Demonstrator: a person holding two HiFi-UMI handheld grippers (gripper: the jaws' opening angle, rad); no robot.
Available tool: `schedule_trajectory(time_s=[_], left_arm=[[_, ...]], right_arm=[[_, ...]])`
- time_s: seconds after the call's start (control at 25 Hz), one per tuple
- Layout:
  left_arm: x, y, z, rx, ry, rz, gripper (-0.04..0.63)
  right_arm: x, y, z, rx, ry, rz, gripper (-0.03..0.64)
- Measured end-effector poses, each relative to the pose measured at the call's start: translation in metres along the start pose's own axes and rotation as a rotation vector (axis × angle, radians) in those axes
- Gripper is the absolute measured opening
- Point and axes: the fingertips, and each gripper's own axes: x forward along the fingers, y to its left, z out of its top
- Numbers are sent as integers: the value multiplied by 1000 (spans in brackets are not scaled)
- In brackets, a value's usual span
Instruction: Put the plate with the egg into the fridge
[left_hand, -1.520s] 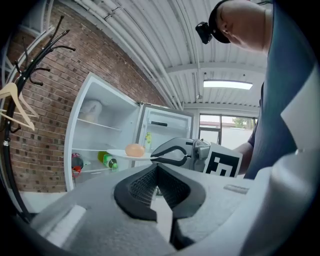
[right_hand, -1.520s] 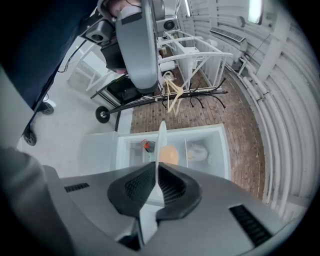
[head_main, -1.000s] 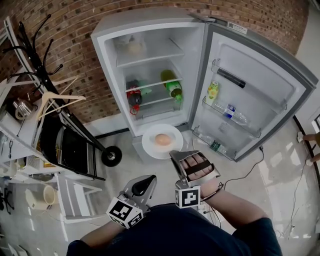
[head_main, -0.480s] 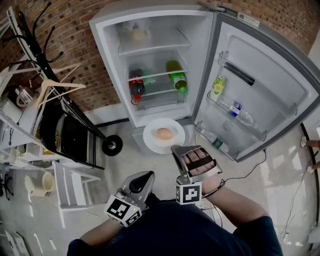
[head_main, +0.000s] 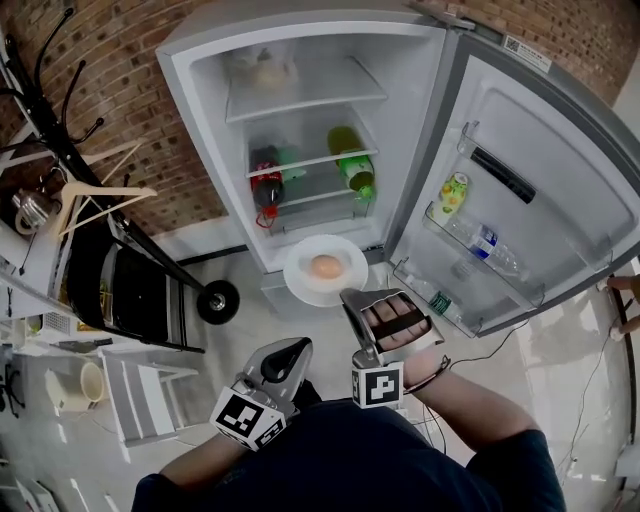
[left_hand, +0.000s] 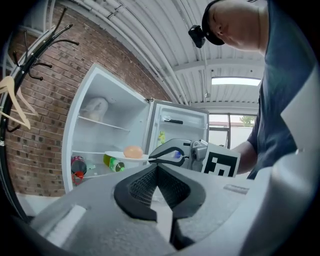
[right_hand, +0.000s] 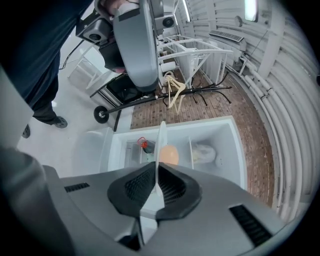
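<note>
A white plate (head_main: 325, 270) carrying a brown egg (head_main: 325, 266) hangs level in front of the open fridge (head_main: 300, 130), just below its lower shelf. My right gripper (head_main: 352, 298) is shut on the plate's near rim. In the right gripper view the plate (right_hand: 161, 145) runs edge-on between the pads, with the egg (right_hand: 170, 154) beside it. My left gripper (head_main: 285, 362) stays low and close to my body, shut with nothing in it. Its own view shows the pads of the left gripper (left_hand: 157, 172) meeting, and the plate (left_hand: 117, 155) and egg (left_hand: 132, 151) ahead.
The fridge shelves hold a red-capped dark bottle (head_main: 267, 190), a green bottle (head_main: 352, 172) and a pale item (head_main: 268, 72) on top. The open door (head_main: 520, 190) at the right carries small bottles. A coat rack with a hanger (head_main: 90, 190), a black case (head_main: 130, 290) and a white stool (head_main: 150, 390) stand left.
The fridge has drawn closer and larger in view. The plate with the egg, still held by the right gripper, has shifted slightly toward the fridge opening. The left gripper has barely moved.
</note>
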Motion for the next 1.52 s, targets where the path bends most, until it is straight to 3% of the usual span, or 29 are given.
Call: schedule_trajectory(time_s=[0.8, 1.12, 1.52], left_arm=[[54, 170, 38, 41, 26, -179, -3], [71, 194, 43, 17, 11, -161, -3], [88, 210, 53, 22, -14, -76, -3]], right_arm=[[172, -45, 3, 39, 162, 6, 23], [214, -49, -11, 25, 175, 28, 23], [266, -45, -32, 14, 156, 56, 23]])
